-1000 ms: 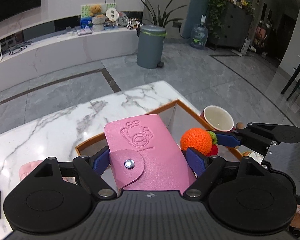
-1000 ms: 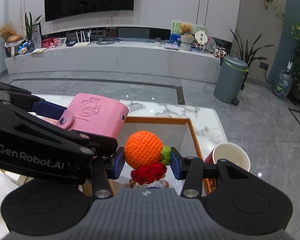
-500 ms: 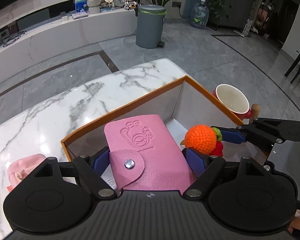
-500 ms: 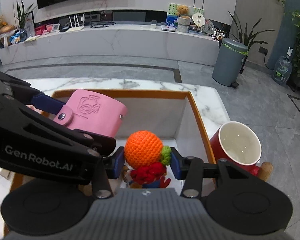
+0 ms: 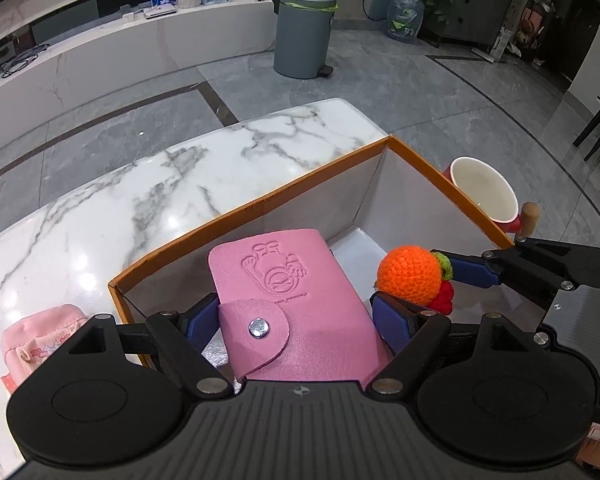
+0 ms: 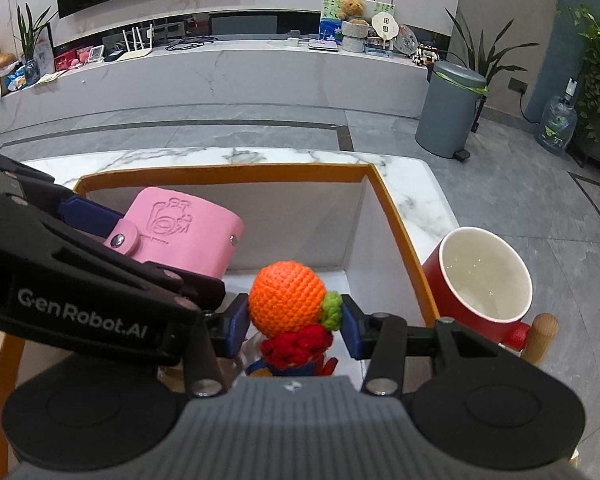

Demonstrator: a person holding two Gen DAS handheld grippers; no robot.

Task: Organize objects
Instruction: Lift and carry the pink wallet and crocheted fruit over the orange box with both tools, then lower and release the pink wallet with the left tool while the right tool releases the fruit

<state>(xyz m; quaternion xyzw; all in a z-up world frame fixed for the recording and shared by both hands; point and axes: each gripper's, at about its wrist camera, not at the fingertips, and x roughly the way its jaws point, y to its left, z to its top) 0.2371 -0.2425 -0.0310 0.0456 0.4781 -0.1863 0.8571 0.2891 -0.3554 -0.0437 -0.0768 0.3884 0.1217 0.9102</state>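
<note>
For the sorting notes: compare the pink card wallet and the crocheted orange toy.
The pink card wallet is flat, smooth leather with a snap; the crocheted orange toy is round, knitted yarn. The left claw grips the wallet wide, the right claw the toy narrower. Both hang over the orange-rimmed box.

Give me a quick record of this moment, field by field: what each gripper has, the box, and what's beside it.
left gripper: shut on pink wallet
right gripper: shut on crochet doll, orange head
box: orange-rimmed, open top, on marble table
both items: held above the box interior
red mug: outside the box's right wall
pink pouch: on table, left of box
</note>
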